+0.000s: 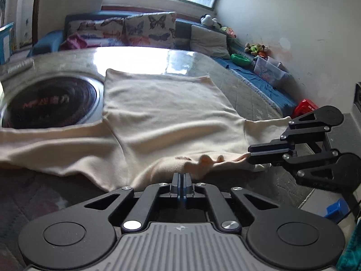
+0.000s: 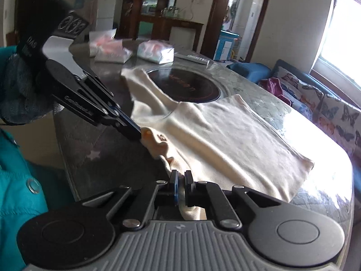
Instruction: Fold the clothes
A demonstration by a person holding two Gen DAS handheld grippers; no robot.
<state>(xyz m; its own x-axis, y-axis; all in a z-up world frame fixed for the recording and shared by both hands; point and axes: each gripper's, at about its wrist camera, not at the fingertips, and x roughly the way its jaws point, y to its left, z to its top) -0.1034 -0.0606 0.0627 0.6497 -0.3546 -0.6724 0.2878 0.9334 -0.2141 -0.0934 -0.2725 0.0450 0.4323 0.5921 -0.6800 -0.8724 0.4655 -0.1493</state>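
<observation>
A cream garment (image 1: 167, 113) lies spread flat across the glossy counter (image 1: 140, 56), one sleeve trailing past the dark round hob (image 1: 49, 103) set into the surface and its far hem reaching toward the window side. The near edge, where the collar bunches into small folds, sits right at both tools. The left tool (image 1: 181, 176) has its two fingers drawn together on that bunched edge, the cloth rising straight out from between them. The right tool (image 1: 250, 154), seen from the left wrist view coming in from the side, is likewise pinched narrow on the same edge a little further along; in its own view (image 2: 180, 176) a strip of cream fabric runs down between the fingers, though a slim gap seems to show beside it and the blur makes that hard to judge. Beyond the garment, plastic-wrapped packets (image 2: 155, 52) rest on the counter's far side, well apart from it.
</observation>
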